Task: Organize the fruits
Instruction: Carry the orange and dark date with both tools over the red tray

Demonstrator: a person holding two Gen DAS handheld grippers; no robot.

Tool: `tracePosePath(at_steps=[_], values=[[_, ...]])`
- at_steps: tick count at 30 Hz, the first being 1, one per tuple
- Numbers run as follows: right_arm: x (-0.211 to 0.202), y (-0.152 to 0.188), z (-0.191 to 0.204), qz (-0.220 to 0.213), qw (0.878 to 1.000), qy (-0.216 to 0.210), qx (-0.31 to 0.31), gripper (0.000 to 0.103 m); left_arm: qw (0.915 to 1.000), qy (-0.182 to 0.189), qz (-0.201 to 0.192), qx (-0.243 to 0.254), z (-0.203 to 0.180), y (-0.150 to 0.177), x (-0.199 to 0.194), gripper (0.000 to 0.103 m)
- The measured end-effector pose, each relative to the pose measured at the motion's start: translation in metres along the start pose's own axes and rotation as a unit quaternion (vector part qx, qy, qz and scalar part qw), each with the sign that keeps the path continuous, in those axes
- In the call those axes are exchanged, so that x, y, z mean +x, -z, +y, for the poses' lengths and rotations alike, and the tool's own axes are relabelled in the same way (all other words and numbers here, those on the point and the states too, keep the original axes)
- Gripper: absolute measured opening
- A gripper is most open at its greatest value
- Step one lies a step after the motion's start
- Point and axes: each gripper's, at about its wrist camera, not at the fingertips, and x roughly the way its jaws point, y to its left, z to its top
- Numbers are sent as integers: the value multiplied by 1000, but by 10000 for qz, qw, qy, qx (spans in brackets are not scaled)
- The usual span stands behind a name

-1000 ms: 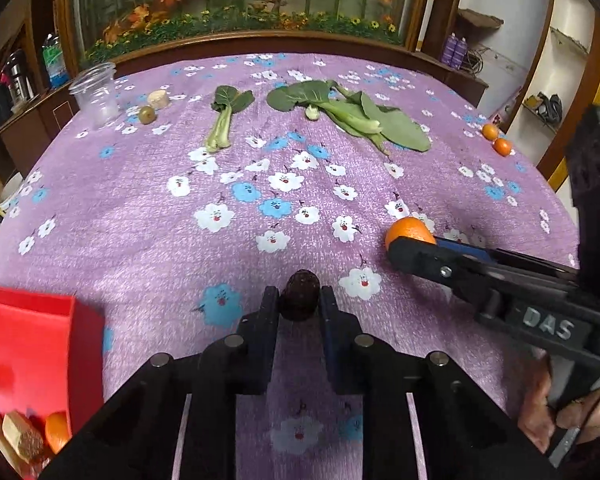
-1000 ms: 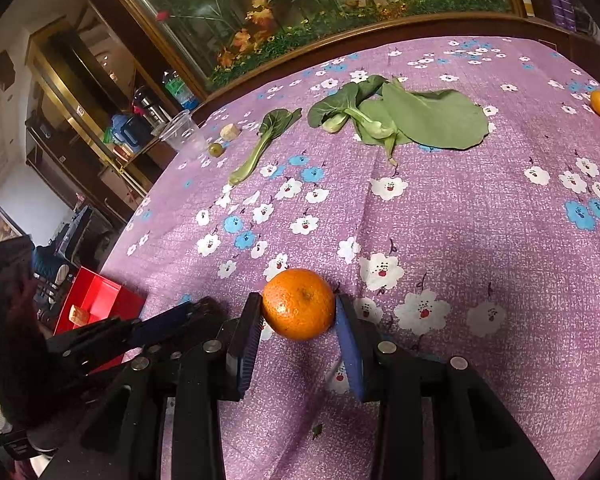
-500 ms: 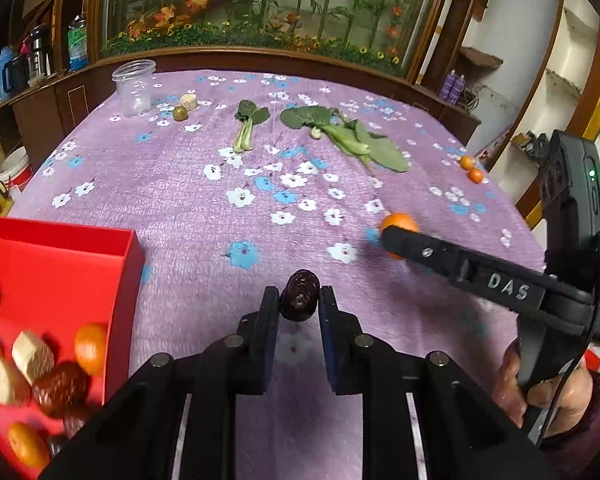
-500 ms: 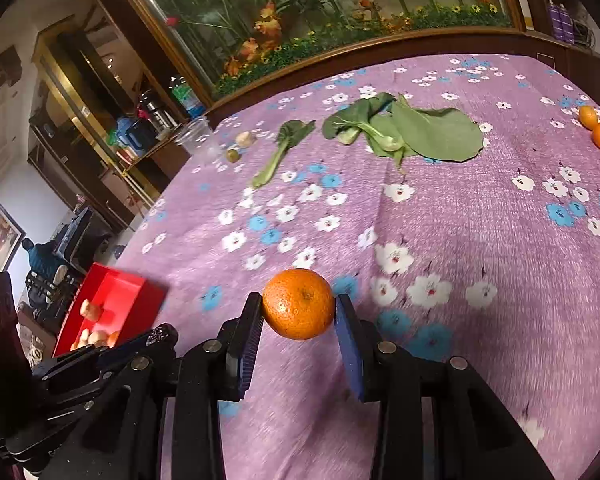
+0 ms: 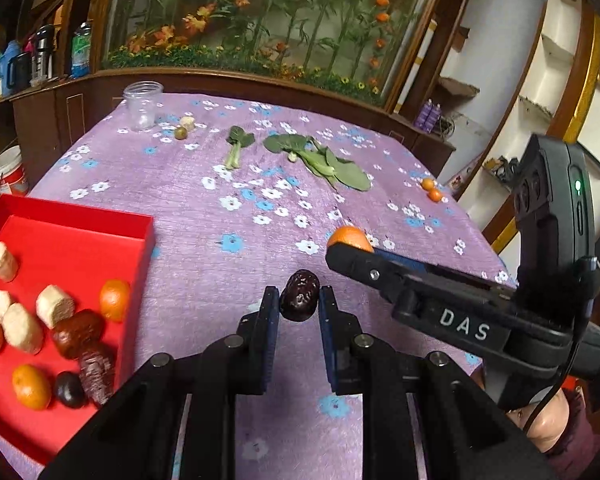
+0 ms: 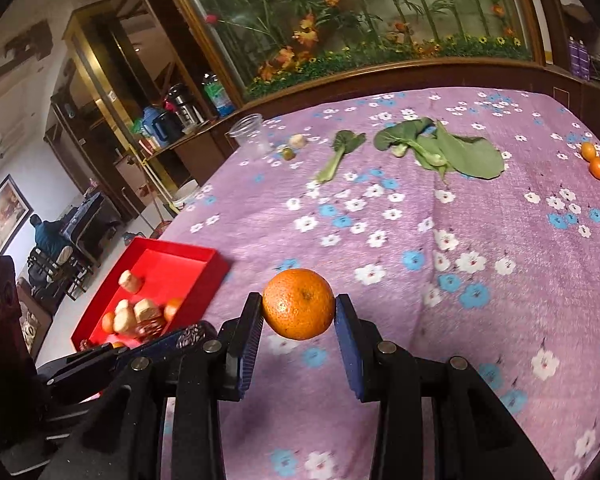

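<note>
At nine o'clock the red tray (image 5: pixel 80 232) holds fruit. The left gripper (image 5: pixel 299 304) has its fingers clamped on a dark date (image 5: pixel 299 295) above the surface (image 5: pixel 204 264). At three o'clock the right gripper (image 6: pixel 298 312) pinches an orange (image 6: pixel 298 304).

fruits being sorted between a purple cloth and a red tray

a dark wrinkled date (image 5: pixel 299 296) is sitting pinched between black pads, clear of the cloth, just right of the tray (image 5: pixel 80 226). a round orange (image 6: pixel 298 304) with dimpled skin is hanging clamped at its sides, also off the cloth. the tray is lying at the cloth's left edge, holding small oranges (image 5: pixel 114 299), pale chunks (image 5: pixel 54 311) and dark dates (image 5: pixel 78 333) in a loose heap. two small oranges (image 6: pixel 594 161) are lying touching near the far right edge, and a small green fruit (image 5: pixel 180 133) is resting far back.
</note>
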Motion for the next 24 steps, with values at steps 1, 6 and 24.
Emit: tracePosePath(at_steps=[1,6,24], values=[[0,1,5,15,10000,-33,-10,40,10000,-9,-45,-65,6,1,-5,19],[6,4,29,96,9997,-167,-154,40,9982,-222,-270,-485,49,5,-32,19],[67,18,135,782,9876,-759,-1132,40,9773,-1349,-747,-1451,180,32,-87,19]])
